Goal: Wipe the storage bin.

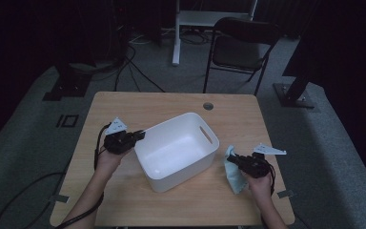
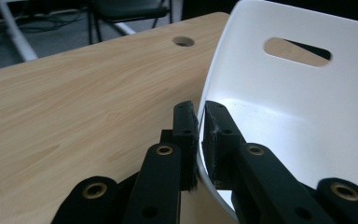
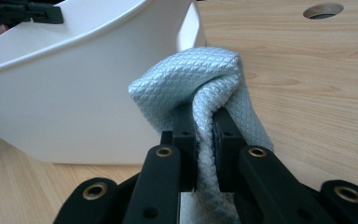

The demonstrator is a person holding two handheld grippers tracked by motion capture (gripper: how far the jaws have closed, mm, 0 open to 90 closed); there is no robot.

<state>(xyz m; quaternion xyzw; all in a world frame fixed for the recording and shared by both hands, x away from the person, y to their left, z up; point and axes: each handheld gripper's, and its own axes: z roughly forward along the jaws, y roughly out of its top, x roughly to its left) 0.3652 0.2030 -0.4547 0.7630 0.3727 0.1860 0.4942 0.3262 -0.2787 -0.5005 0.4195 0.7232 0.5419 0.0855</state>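
A white plastic tub [image 1: 178,150] with rounded corners and slot handles sits in the middle of the light wood-grain desk [image 1: 124,107], turned at an angle to the desk's edges. The left gripper [image 1: 140,134] reaches it from the left; in the left gripper view its jaws are closed on the tub's thin rim [image 2: 200,135], one jaw outside the wall and one inside, pads pressing the plastic.

The right gripper [image 1: 232,159] rests on the desk to the right of the tub. Its jaws pinch a fold of a pale blue waffle-textured cloth [image 3: 200,88], which bunches up above the pads and drapes down on both sides. In the high view the cloth [image 1: 232,174] lies on the desk just beside the tub's right wall, outside it; in the right gripper view its bunched top sits right against that wall, though contact cannot be confirmed.

A round cable hole [image 1: 208,106] sits near the desk's far edge, and a dark folding chair [image 1: 240,47] stands beyond it.
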